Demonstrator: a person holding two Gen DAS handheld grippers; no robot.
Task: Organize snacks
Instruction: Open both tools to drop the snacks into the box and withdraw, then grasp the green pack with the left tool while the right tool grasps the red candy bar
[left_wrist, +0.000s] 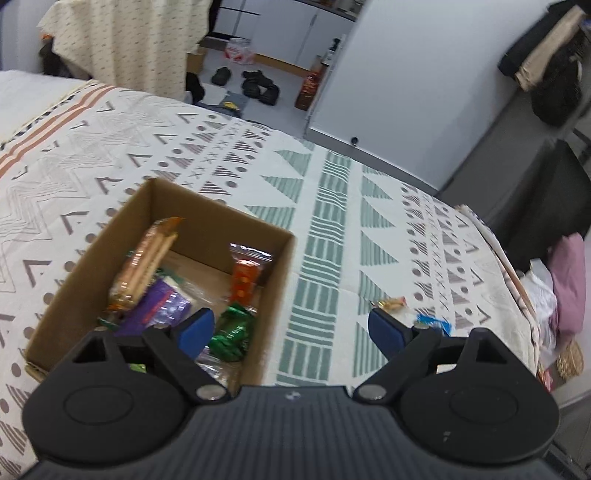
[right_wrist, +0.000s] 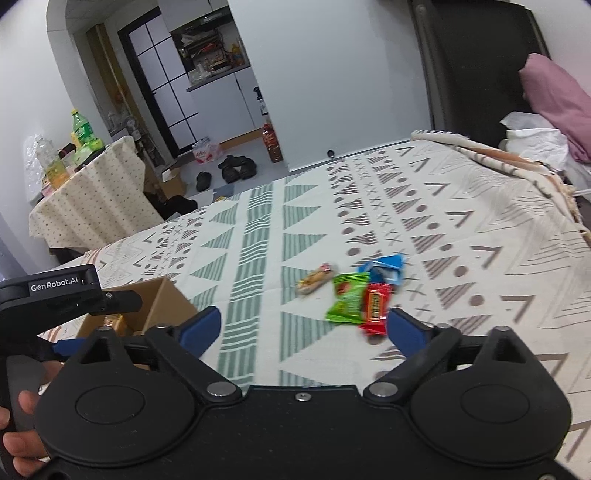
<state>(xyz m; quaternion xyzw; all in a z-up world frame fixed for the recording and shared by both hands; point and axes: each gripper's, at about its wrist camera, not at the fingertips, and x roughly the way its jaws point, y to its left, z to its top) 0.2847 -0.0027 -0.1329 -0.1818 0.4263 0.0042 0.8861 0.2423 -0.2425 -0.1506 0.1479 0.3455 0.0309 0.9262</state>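
Observation:
An open cardboard box (left_wrist: 218, 229) stands on the patterned bedspread (left_wrist: 332, 206) and holds several wrapped snacks: a long biscuit pack (left_wrist: 144, 262), a purple packet (left_wrist: 159, 306), an orange packet (left_wrist: 245, 273) and a green packet (left_wrist: 232, 332). My left gripper (left_wrist: 291, 328) is open, its left finger over the box, nothing between the pads. In the right wrist view, loose snacks lie on the bedspread: a red bar (right_wrist: 375, 308), a green packet (right_wrist: 347, 297), a blue wrapper (right_wrist: 386, 267) and a small beige snack (right_wrist: 316, 282). My right gripper (right_wrist: 304, 330) is open just short of them, empty. The box corner (right_wrist: 159, 302) shows at left.
A person's hand (right_wrist: 22, 424) holds the other gripper's handle (right_wrist: 55, 295) at the lower left. A cloth-covered side table (right_wrist: 96, 192) with bottles stands beyond the bed. Shoes (right_wrist: 236, 168) lie on the floor. Pink and white cloth (right_wrist: 554, 107) is piled at the bed's right edge.

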